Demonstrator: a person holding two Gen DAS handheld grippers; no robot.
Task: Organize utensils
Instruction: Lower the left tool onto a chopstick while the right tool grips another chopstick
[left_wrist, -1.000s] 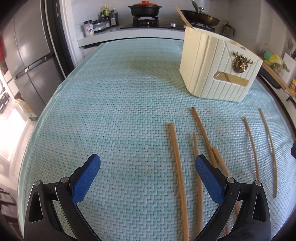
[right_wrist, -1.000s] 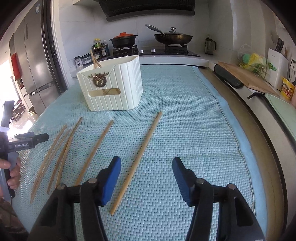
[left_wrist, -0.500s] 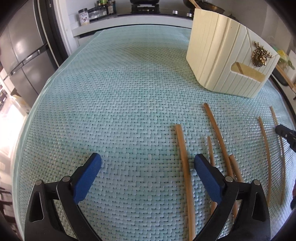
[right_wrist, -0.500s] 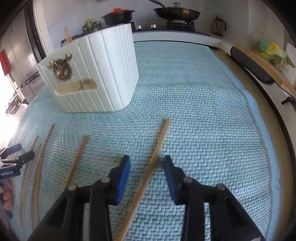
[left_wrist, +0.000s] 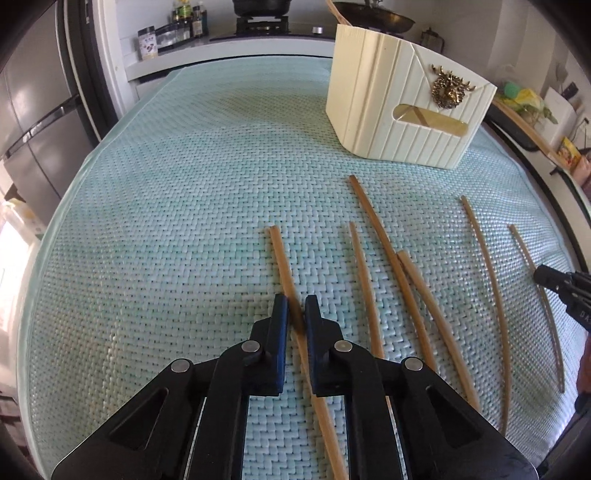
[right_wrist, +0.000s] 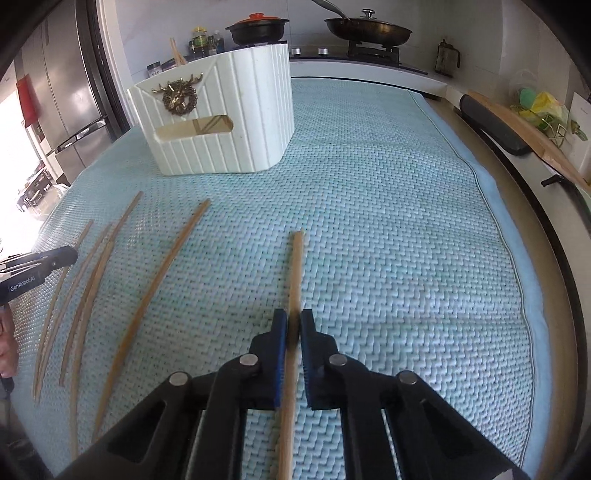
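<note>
Several wooden chopsticks lie on a woven light-blue mat (left_wrist: 166, 206). My left gripper (left_wrist: 296, 308) is shut on the leftmost chopstick (left_wrist: 281, 258) about a third along it. Others (left_wrist: 384, 243) lie to its right. A cream ribbed utensil holder (left_wrist: 402, 107) with a gold deer emblem stands at the back right. In the right wrist view my right gripper (right_wrist: 291, 325) is shut on a separate chopstick (right_wrist: 295, 266) that points away from me. The holder (right_wrist: 221, 122) stands at the back left there, with a chopstick inside.
A stove with a pan (right_wrist: 369, 27) and a pot (right_wrist: 256, 29) is behind the mat. A fridge (left_wrist: 29, 110) is at the left. A cutting board (right_wrist: 524, 133) lies along the right counter. The left gripper shows at the left edge of the right wrist view (right_wrist: 37, 266).
Both grippers went from wide open to shut, each closing on a chopstick. Both moved forward and lower over the mat.
</note>
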